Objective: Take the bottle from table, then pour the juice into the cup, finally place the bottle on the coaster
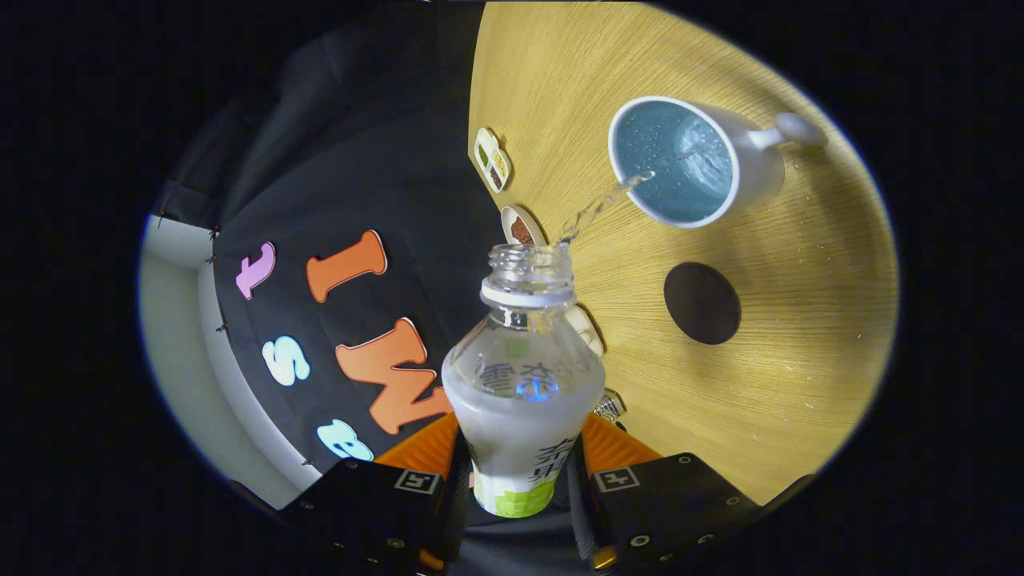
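In the gripper view, the gripper (524, 448) had its two fingers clamped on the lower body of a clear plastic bottle (524, 384), one finger pressing each side, so the jaws stood apart only by the bottle's width. The bottle carried a pale label with a green band near its base, had a white collar ring below its uncapped neck, and lay tilted over the light wooden table (800, 360). A thin stream of clear liquid (604, 204) ran from the bottle's mouth, up and to the right, into a white ceramic cup (688, 160) with a handle on its far right side. The cup's inside looked blue and bubbly where the stream landed. A round dark coaster (702, 303) lay on the table between the cup and the fingers, just right of the bottle's neck and apart from both. Small picture tiles (492, 158) sat along the table's left edge.
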Demonstrator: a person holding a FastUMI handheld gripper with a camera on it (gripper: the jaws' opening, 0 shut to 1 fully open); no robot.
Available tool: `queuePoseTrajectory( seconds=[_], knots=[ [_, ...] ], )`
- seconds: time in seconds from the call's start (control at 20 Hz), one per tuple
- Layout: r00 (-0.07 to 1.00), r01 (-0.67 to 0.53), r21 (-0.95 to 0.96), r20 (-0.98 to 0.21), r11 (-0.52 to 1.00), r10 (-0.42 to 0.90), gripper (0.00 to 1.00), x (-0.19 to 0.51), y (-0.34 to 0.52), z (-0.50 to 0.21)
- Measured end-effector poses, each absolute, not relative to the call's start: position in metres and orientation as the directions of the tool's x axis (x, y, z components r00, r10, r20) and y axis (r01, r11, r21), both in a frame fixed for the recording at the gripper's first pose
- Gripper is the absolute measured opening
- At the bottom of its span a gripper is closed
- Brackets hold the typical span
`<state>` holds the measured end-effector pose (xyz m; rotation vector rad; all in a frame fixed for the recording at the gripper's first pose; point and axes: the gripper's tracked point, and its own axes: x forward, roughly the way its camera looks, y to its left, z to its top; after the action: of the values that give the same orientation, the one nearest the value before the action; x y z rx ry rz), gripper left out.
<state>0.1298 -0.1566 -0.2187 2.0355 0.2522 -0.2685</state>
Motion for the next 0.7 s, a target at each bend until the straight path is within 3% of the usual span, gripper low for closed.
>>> queuePoseTrajectory(
  seconds=[0.7],
  knots=[
    [0.966,0.232,0.815,-0.257,-0.532,0.027,0.55,0.132,-0.171,-0.198]
  ],
)
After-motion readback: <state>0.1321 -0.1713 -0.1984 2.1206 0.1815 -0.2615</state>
